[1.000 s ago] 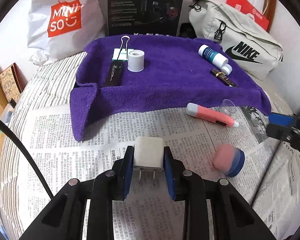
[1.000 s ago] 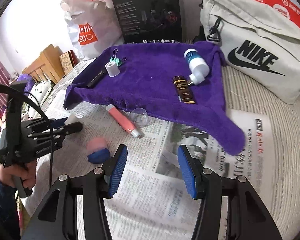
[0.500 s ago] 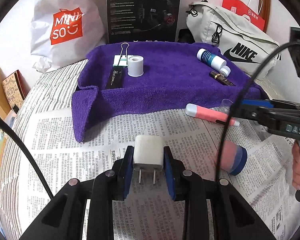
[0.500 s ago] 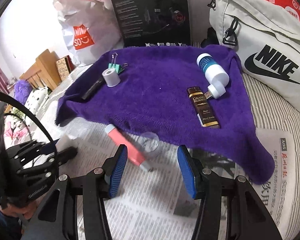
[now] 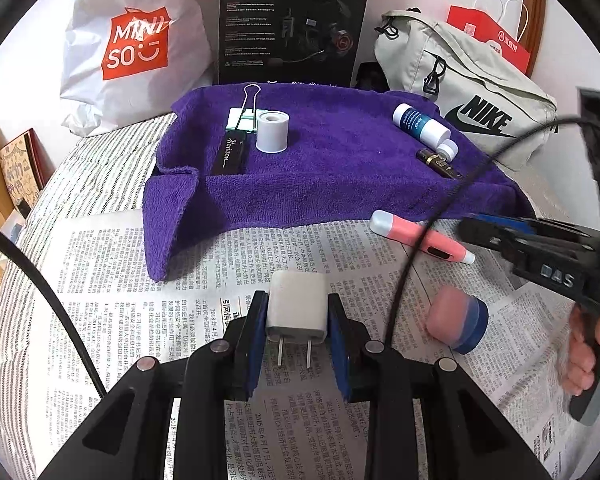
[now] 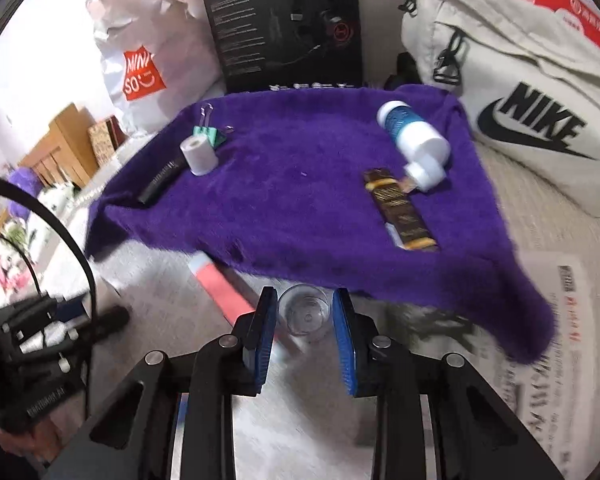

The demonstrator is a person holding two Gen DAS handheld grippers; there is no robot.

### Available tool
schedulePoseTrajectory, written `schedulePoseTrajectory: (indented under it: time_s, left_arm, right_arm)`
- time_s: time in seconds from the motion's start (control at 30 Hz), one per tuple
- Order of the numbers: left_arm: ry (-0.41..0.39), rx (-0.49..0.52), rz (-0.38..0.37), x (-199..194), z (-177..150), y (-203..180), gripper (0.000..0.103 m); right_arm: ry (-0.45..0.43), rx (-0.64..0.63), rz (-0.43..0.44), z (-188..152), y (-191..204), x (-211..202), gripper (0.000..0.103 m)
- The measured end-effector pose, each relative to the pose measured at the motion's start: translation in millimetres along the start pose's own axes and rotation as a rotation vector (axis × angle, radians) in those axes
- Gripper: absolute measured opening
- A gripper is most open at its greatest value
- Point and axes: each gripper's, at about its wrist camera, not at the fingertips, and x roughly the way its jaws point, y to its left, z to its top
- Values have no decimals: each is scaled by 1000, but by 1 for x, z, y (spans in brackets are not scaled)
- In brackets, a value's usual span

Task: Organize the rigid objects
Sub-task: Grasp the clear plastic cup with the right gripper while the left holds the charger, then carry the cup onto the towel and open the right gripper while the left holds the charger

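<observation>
Purple towel fills the middle of both my views, lying on a striped bed cover with newspaper spread over its near part, and the right view is smeared enough that the print there is unreadable to me. My left hand-held gripper is clamped tight on a white plug adapter, prongs pointing back toward the camera, above the newspaper. My right hand-held gripper has a small clear cup between its blue pads and the jaws are closing on it; I cannot tell whether the pads touch it yet. Part of the pink pen is hidden behind the right gripper's cable in the left view, and its tip sits behind the left pad in the right view. A pink and blue eraser, blurred, lies on the newspaper just beside a hand cut off by the edge. On the towel I see a binder clip, a grey tape roll and a black bar reading "Horizon" to the left, a white and blue bottle and a brown wrapped bar to the right; their labels are too small to read. Behind stand a white "MINISO" bag, a black "HECATE" box and a pale "NIKE" bag.
</observation>
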Motion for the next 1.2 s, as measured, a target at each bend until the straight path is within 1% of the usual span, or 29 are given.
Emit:
schedulePoseTrajectory:
  time_s: [0.13, 0.17, 0.23, 0.27, 0.3, 0.43, 0.5, 0.67, 0.8, 1.0, 1.07, 1.2]
  left_arm:
    - [0, 2, 2, 0, 0, 0, 27]
    - [0, 1, 1, 0, 0, 0, 27]
    - [1, 4, 4, 0, 0, -1, 27]
    - [1, 6, 6, 1, 0, -1, 27]
    - [1, 8, 8, 1, 0, -1, 27]
    - [1, 11, 11, 2, 0, -1, 27]
    - [1, 10, 10, 1, 0, -2, 27]
    - [1, 11, 12, 2, 0, -2, 27]
    - [2, 17, 19, 2, 0, -2, 27]
    - [2, 18, 21, 2, 0, -3, 27]
    - [2, 20, 25, 2, 0, -4, 27]
    - [5, 23, 28, 2, 0, -5, 27]
  right_arm:
    - [7, -51, -108, -14, -13, -14, 28]
    - [14, -47, -116, -18, -17, -14, 28]
    - [25, -20, -118, -25, -24, -12, 28]
    - [21, -6, -117, -28, -27, -11, 28]
    - [-2, 3, -113, -30, -28, -12, 28]
    - [-29, -2, -117, -35, -27, -13, 28]
    - [-31, 2, -113, -36, -28, -14, 28]
    - [-31, -23, -140, -36, -23, -12, 28]
    - [-32, -22, -139, -37, -22, -11, 28]
    - [-32, -9, -121, -37, -25, -12, 28]
    - [-30, -12, -109, -37, -26, -12, 27]
    - [2, -42, -83, -35, -24, -14, 27]
